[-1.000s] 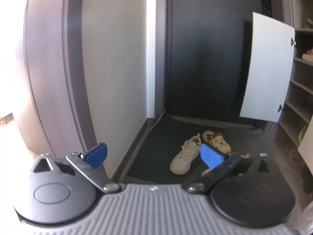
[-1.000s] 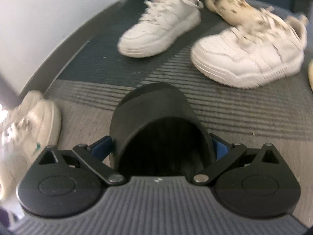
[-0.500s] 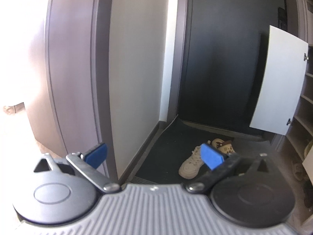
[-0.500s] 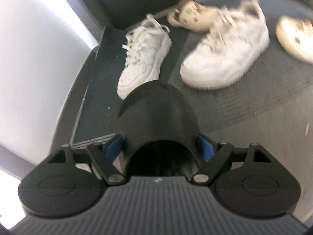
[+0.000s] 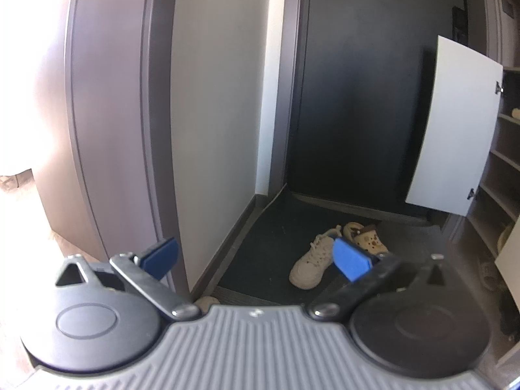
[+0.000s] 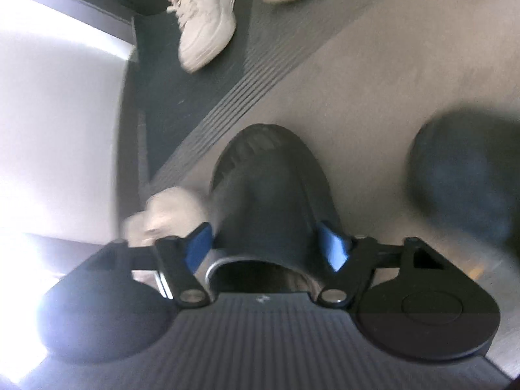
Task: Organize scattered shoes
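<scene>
The right gripper [image 6: 265,245] is carrying a black slipper [image 6: 269,195], jaws just closing, pinching it; next: shelving. Left gripper [image 5: 255,258] jaws are hanging spread, empty.

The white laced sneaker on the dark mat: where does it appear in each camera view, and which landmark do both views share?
Left wrist view: the white laced sneaker lies low and right of centre on the dark mat, beside a beige clog.
Right wrist view: it lies at the top, left of centre, on the same mat.
Shared landmark: the ribbed near edge of the mat.
</scene>
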